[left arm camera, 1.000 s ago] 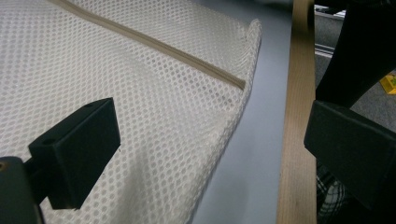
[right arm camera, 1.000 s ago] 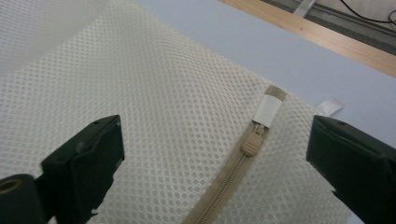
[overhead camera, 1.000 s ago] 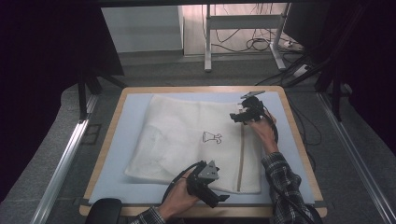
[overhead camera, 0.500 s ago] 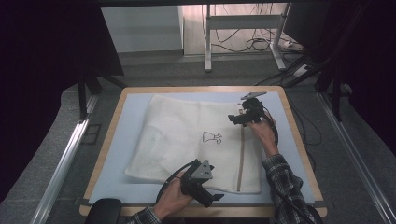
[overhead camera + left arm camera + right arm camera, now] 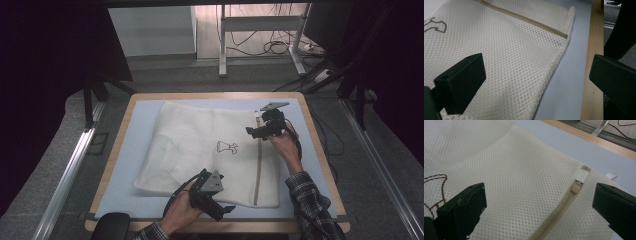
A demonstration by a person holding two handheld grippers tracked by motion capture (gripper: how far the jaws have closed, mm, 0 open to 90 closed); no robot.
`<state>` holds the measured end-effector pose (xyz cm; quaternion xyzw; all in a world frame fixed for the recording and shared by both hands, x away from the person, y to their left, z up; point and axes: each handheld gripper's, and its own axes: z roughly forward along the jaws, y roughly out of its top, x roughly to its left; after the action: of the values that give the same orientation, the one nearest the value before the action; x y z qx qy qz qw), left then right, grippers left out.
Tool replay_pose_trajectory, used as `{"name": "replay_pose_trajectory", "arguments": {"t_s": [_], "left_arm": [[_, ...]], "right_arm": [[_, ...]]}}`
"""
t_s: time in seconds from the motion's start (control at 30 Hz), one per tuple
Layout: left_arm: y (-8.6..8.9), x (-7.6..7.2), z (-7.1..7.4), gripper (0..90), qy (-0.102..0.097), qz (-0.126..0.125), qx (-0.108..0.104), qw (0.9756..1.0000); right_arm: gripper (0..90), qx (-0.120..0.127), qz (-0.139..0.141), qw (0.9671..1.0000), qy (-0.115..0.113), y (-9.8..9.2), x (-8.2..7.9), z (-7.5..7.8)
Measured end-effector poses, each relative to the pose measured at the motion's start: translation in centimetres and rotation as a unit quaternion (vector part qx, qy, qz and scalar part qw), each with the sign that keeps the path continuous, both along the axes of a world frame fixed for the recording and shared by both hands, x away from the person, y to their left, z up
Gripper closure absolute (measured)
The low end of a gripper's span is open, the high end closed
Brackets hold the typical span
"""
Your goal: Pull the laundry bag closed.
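Two grippers over one white mesh laundry bag (image 5: 200,150), which lies flat on the blue mat (image 5: 135,120) of the wooden-edged table (image 5: 320,150), its beige zipper (image 5: 257,170) running along the side nearest the person's right. Left gripper (image 5: 222,207) at the bag's near edge, jaws wide apart, mesh and mat between them, nothing held. Right gripper (image 5: 252,132) near the far end of the zipper, jaws wide, the zipper pull (image 5: 576,187) lying between them, not gripped.
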<state>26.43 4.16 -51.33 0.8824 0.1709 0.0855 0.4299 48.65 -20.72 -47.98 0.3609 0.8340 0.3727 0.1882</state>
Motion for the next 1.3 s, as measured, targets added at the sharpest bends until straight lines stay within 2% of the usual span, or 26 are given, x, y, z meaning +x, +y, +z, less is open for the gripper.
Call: {"name": "replay_pose_trajectory", "arguments": {"t_s": [0.1, 0.17, 0.37, 0.43, 0.57, 0.8, 0.93, 1.23, 1.3], "left_arm": [[0.1, 0.0, -0.1, 0.5, 0.002, 0.004, -0.003, 1.0], [0.4, 0.0, -0.1, 0.5, -0.002, 0.005, 0.005, 1.0], [1.0, -0.1, -0.1, 0.6, -0.01, 0.007, 0.007, 0.9999], [1.1, -0.1, -0.2, 0.6, -0.011, 0.008, 0.002, 0.9999], [1.4, -0.1, -0.2, 0.7, -0.017, 0.007, 0.01, 0.9998], [1.7, -0.3, -0.2, 1.1, -0.03, 0.004, 0.008, 0.9995], [2.0, -0.3, -0.1, 1.1, -0.033, 0.006, 0.01, 0.9994], [2.7, -0.3, -0.1, 1.0, -0.032, 0.022, -0.001, 0.9993], [2.8, -0.3, 0.0, 1.0, -0.033, 0.022, -0.001, 0.9992]], "right_arm": [[0.0, 0.003, 0.005, 1.0, -0.003, 0.0, -0.4, 0.2], [0.0, 0.002, 0.008, 1.0, -0.003, 0.0, -0.7, 0.2], [0.0, -0.011, 0.02, 0.9997, 0.006, 0.4, -1.4, 0.0], [0.0, -0.009, 0.023, 0.9997, 0.008, 0.5, -1.7, 0.0], [0.0, -0.004, 0.032, 0.9994, 0.007, 0.9, -2.3, 0.0], [0.0, -0.008, 0.039, 0.9992, 0.006, 0.9, -3.3, 0.0], [0.0, -0.001, 0.039, 0.9992, 0.005, 0.6, -3.9, 0.1], [0.0, 0.007, 0.044, 0.999, 0.003, 0.1, -5.3, 0.2], [0.0, 0.021, 0.048, 0.9986, 0.011, 0.0, -5.6, 0.2]]}}
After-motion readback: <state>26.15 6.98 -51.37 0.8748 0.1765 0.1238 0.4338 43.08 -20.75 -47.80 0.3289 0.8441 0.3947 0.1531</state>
